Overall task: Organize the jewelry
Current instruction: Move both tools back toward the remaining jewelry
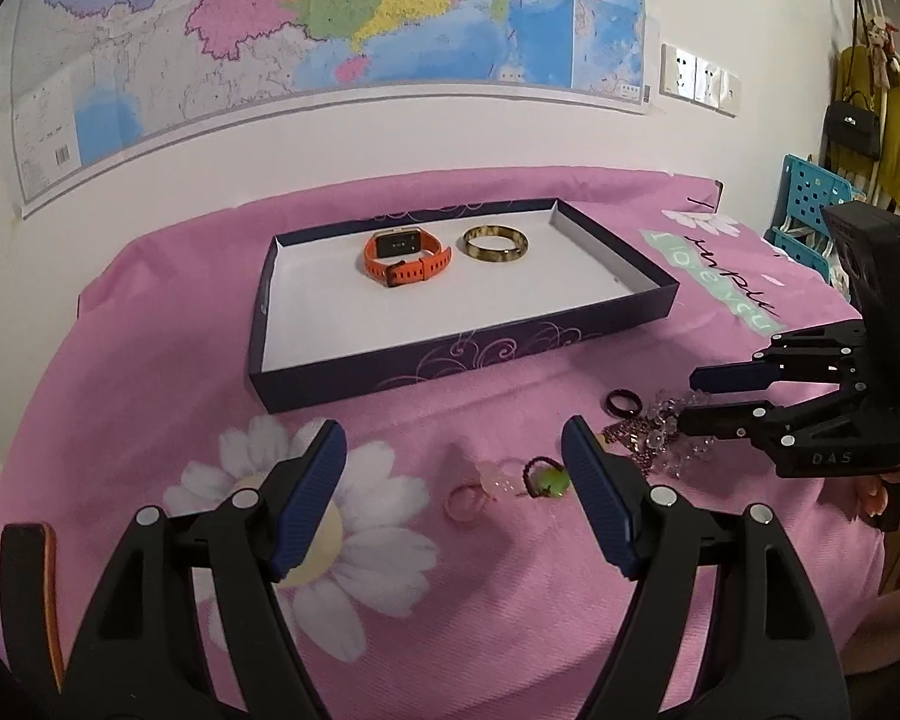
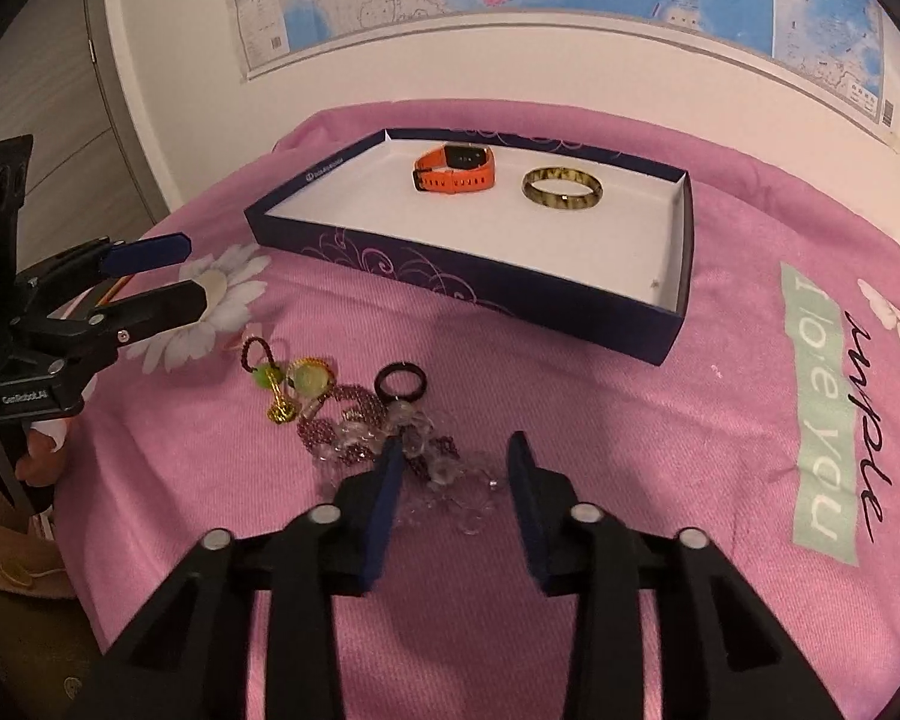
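The dark purple box (image 1: pixel 462 354), a shallow lid-like tray with a white floor, lies open on the pink cloth (image 1: pixel 150 312), ahead of both claws. It holds 2 things, side by side near its far wall: an orange watch (image 1: pixel 405 255) and, just to its right, a mottled brown-and-cream bangle (image 1: pixel 496 243). They are apart, not touching. The rest of the white floor is bare.

The left gripper (image 1: pixel 453 483) hangs with its jaws wide and nothing between the pads. On the cloth under the gap lie a pale pink ring (image 1: pixel 465 501), a pale pink bead piece and a dark red cord with a green bead (image 1: pixel 549 480), just inside its right finger.

The right gripper (image 2: pixel 453 492) stands with its jaws narrower. Its pads straddle the near end of a tangle of clear and dark red bead bracelets (image 2: pixel 390 438); the pads do not press on the beads. Just beyond the tangle lies a dark ring (image 2: pixel 401 383), and to the claw's left a gold charm (image 2: pixel 282 411).
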### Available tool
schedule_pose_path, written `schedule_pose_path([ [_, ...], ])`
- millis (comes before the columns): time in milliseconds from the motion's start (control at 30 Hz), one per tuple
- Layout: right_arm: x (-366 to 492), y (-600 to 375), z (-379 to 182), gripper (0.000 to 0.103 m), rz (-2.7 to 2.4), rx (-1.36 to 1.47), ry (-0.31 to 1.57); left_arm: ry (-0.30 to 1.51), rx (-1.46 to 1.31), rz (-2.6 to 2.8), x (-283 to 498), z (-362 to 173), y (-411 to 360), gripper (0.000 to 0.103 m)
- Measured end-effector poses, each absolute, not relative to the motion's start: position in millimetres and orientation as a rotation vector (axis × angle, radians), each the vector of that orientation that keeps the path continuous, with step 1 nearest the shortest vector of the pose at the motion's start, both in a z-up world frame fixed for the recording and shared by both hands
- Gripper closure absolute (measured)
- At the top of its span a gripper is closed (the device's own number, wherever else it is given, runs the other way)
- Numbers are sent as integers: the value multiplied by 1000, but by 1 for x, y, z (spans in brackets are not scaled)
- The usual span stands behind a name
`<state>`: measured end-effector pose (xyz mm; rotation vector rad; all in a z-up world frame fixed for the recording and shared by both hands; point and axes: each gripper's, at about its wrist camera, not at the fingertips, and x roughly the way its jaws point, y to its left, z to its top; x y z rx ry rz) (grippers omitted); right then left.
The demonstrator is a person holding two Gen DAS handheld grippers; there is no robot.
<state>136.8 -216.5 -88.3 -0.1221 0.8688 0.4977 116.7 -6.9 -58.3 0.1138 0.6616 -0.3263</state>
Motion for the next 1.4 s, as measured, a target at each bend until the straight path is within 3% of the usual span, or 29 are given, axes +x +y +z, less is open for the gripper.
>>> schedule_pose_path([
  [33,136,-216,-88,84,500,-124,867,668,109,-329,116,-59,-7,30],
  [100,135,-217,-87,94,502,-121,864,670,111,-326,116,-60,-7,30],
  [233,132,-220,-82,103,513,-101,842,675,104,-326,114,-61,-8,30],
  [667,122,-225,-63,100,541,-37,788,681,94,-339,109,-63,-9,30],
  [867,134,-225,-82,82,515,-25,849,683,93,-341,108,-64,-9,29],
  [900,136,-225,-84,70,503,-21,853,685,91,-341,108,-64,-9,29],
  [933,137,-226,-86,65,508,-14,857,686,90,-340,108,-65,-9,29],
  [1133,147,-224,-92,68,545,1,885,696,83,-339,108,-65,-9,29],
  [1167,148,-223,-93,71,559,1,891,697,83,-339,109,-65,-9,29],
  [1200,148,-221,-94,82,569,-1,897,698,82,-341,109,-66,-9,29],
  [1267,146,-218,-92,82,565,-22,890,700,81,-339,110,-66,-9,29],
  [1333,144,-218,-88,95,564,-34,869,703,77,-337,111,-66,-8,29],
  [1400,142,-219,-83,95,564,-30,854,703,75,-338,112,-66,-8,29],
])
